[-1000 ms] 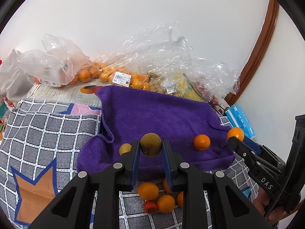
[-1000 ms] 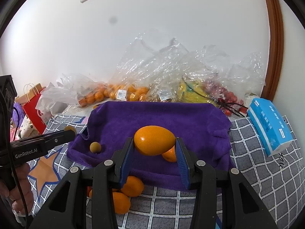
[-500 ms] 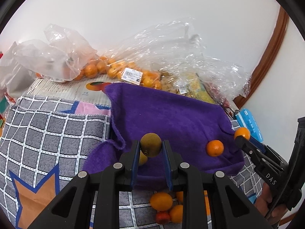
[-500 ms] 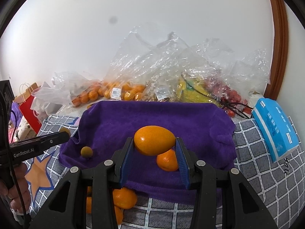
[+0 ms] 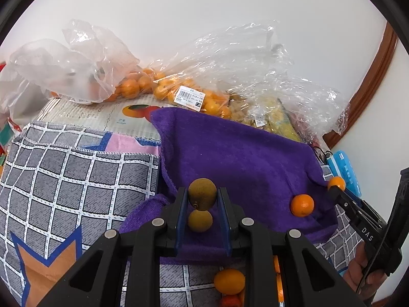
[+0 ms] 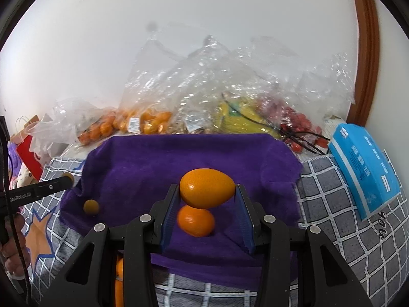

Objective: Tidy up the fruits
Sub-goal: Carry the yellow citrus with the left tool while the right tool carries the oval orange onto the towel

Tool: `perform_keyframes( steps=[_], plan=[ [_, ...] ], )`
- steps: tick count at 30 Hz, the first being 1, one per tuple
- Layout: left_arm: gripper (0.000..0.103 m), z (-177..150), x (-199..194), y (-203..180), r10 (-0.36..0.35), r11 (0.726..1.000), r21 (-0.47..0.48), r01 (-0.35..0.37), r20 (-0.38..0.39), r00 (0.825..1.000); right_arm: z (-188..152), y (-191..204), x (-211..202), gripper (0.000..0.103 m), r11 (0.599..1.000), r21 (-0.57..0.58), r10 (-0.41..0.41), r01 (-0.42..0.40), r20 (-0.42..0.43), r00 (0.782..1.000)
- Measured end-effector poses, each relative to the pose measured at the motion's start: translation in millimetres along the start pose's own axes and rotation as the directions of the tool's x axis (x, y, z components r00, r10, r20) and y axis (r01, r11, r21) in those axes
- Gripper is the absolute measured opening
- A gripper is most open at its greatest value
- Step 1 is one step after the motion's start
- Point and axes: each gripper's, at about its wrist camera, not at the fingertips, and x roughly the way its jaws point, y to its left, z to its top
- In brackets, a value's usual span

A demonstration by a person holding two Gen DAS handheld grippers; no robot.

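Observation:
My left gripper [image 5: 202,197] is shut on a round olive-brown fruit [image 5: 202,193], held above the near left edge of the purple towel [image 5: 237,158]. A second brown fruit [image 5: 200,220] lies on the towel just below it. My right gripper [image 6: 207,192] is shut on an oval orange fruit [image 6: 206,188] above the towel [image 6: 179,158]. A round orange [image 6: 195,221] lies on the towel under it. That orange also shows in the left wrist view [image 5: 302,205]. The brown fruit on the towel shows in the right wrist view [image 6: 91,206].
Clear plastic bags of oranges [image 5: 158,87] and other fruit [image 6: 230,117] line the wall behind the towel. A blue box [image 6: 365,168] lies at the right. Loose oranges [image 5: 229,281] lie on the checked cloth [image 5: 76,179] near the towel's front edge.
Both grippers have moved forward over the towel with their fruits. The fruits lying on the towel now sit right beneath the held ones.

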Motion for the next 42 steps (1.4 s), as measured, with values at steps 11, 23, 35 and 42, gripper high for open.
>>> perform_keyframes(
  steps=[11, 23, 35, 42],
  plan=[
    [0.022, 0, 20, 7, 0.006, 1.000, -0.026, -0.007, -0.041, 0.999, 0, -21, 11, 0.043, 0.999, 0.029, -0.017, 0.017, -0.018, 1.000],
    [0.022, 3, 42, -6, 0.007, 1.000, -0.009, -0.008, -0.073, 0.997, -4, -21, 32, 0.044, 0.999, 0.030, -0.009, 0.011, -0.058, 0.998],
    [0.022, 0, 63, -5, 0.045, 0.999, -0.004, -0.045, -0.118, 0.992, -7, -18, 52, 0.044, 1.000, 0.028, -0.004, 0.007, -0.112, 0.994],
    [0.023, 1, 66, -6, 0.058, 0.998, 0.009, -0.057, -0.123, 0.991, -11, -16, 59, 0.044, 1.000, 0.016, -0.002, 0.004, -0.139, 0.990]
  ],
)
